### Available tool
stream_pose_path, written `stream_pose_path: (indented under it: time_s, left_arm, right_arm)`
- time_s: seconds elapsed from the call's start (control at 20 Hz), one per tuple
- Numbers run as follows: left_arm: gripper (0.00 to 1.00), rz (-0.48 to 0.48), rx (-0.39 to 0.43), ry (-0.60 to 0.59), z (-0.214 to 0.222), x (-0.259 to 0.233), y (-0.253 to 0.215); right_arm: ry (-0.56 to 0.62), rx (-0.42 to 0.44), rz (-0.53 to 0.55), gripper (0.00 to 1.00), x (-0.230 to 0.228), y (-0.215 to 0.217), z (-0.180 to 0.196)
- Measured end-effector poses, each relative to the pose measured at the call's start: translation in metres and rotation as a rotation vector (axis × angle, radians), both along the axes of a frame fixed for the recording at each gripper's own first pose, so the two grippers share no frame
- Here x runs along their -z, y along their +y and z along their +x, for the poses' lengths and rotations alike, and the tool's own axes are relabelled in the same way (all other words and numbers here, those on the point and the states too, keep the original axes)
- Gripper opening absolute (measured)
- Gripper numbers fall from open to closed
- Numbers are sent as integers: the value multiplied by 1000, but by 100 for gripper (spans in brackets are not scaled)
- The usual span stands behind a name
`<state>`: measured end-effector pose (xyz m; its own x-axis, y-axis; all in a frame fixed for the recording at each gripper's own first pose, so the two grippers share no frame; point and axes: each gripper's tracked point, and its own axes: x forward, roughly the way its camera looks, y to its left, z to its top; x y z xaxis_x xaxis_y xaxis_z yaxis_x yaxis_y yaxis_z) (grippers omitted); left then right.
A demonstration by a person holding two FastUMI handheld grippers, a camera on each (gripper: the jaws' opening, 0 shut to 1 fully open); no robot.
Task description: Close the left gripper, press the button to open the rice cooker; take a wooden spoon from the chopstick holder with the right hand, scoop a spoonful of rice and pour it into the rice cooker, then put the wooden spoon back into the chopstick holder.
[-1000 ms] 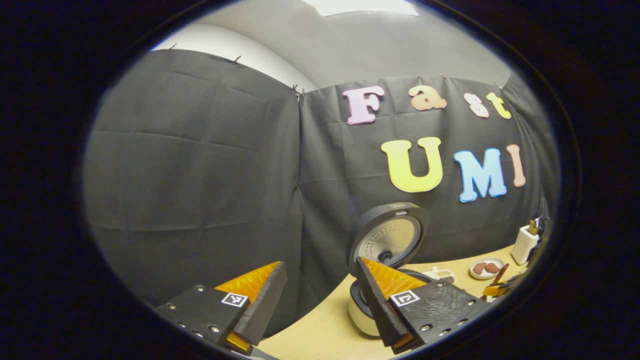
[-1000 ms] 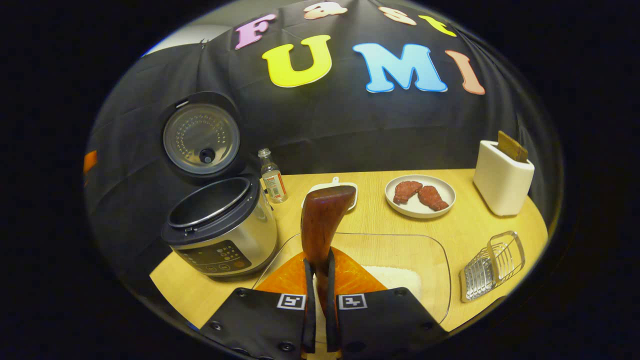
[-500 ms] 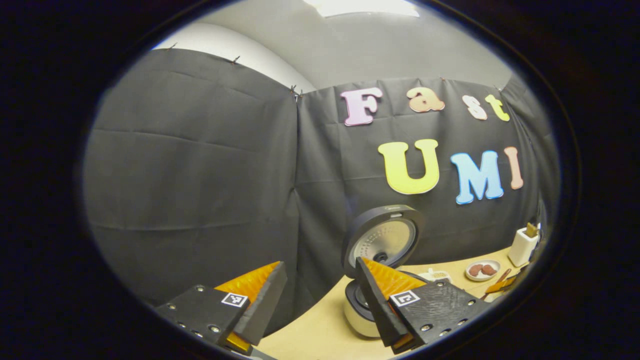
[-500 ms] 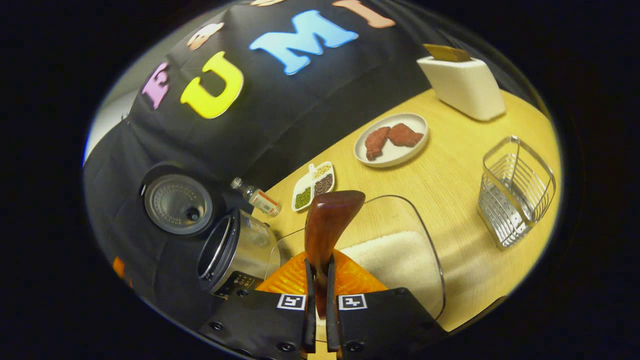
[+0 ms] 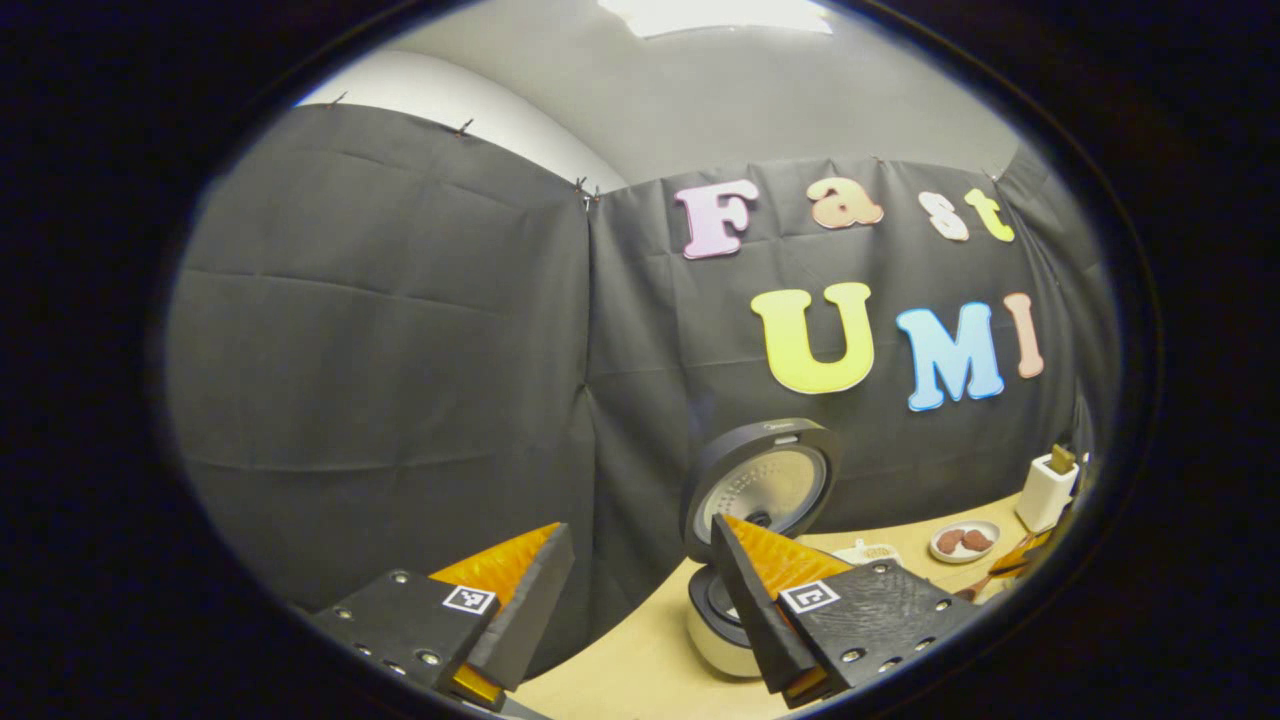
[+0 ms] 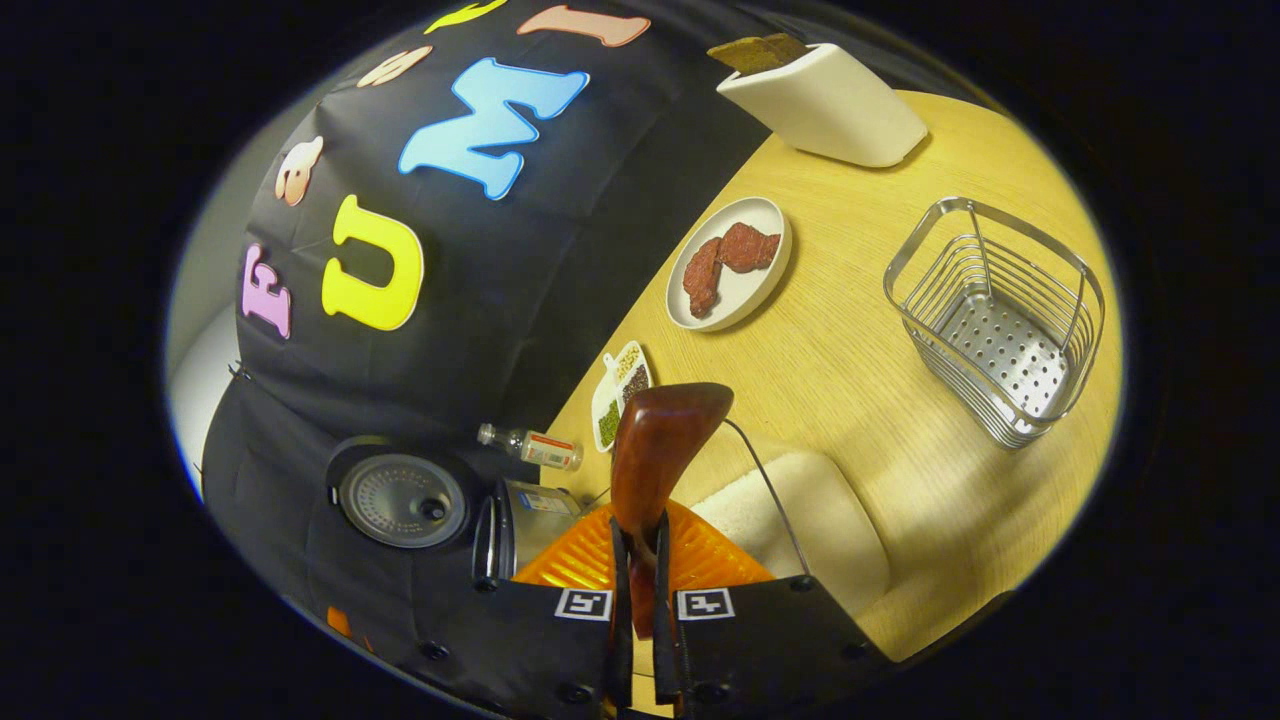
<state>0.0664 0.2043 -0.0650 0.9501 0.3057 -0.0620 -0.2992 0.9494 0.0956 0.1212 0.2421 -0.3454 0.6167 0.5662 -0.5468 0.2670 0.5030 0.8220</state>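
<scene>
Right gripper (image 6: 640, 600) pinching dark brown wooden spoon (image 6: 655, 450).
Left gripper (image 5: 640, 610) spread; round black-lidded rice cooker (image 5: 745, 560) stands open.

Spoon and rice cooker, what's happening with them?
A person works with a gripper in each hand. The right gripper is clamped on a wooden spoon, tipped over the clear tray of rice, so scooping looks about to start. The rice cooker stands with its lid up, ready for rice. The left gripper is open, holds nothing and hangs near the cooker.
</scene>
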Motion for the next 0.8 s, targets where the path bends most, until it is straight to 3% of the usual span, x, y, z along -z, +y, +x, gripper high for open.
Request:
stream_pose_path:
  time_s: [0.35, 0.4, 0.5, 0.65, 0.8]
  left_arm:
    - [88, -15, 11, -2, 5, 2, -4]
    - [86, -17, 9, -2, 5, 3, -3]
    - [86, -28, 3, -3, 4, 4, 0]
    - [88, -40, -6, -6, 2, 4, 4]
    - [87, -40, -19, -7, -3, 5, 11]
  right_arm:
    - [26, 67, 164, 10, -28, -7, 14]
    - [31, 72, 186, 6, -32, -6, 16]
    - [38, 82, 236, 10, -41, 0, 20]
    - [34, 70, 299, 10, -59, 16, 25]
    - [10, 28, 296, 10, -69, 37, 30]
